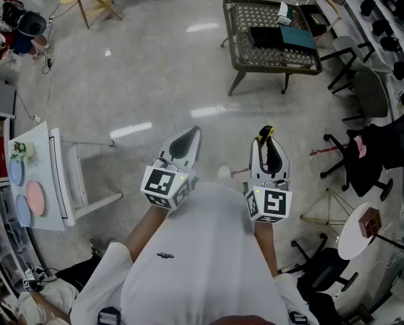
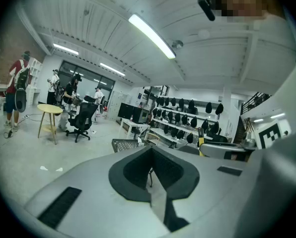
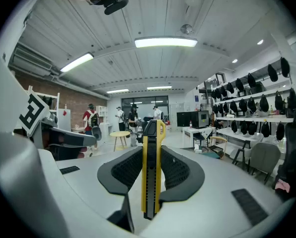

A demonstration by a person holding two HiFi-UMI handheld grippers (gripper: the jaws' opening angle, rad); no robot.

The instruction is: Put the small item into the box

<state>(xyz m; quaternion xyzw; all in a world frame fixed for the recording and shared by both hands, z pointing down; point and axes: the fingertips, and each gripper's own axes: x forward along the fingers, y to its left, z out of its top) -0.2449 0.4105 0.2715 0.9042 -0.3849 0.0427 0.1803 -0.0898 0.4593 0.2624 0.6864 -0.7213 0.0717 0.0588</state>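
Grey polished floor [image 1: 161, 66] fills most of the head view. Dark woven-top table [image 1: 256, 19] sits upper right, well ahead of both grippers, carrying flat black and teal items. No box identified for certain; possibly there. White shelf unit [image 1: 59, 175] at left edge, black office chairs [image 1: 365, 154] at right; neither blocks the way to the table. Right gripper [image 1: 267, 141] clamped on yellow-and-black utility knife [image 1: 264, 133], long axis along the jaws, tip projecting forward. Left gripper [image 1: 187, 139] closed on nothing, beside the right.
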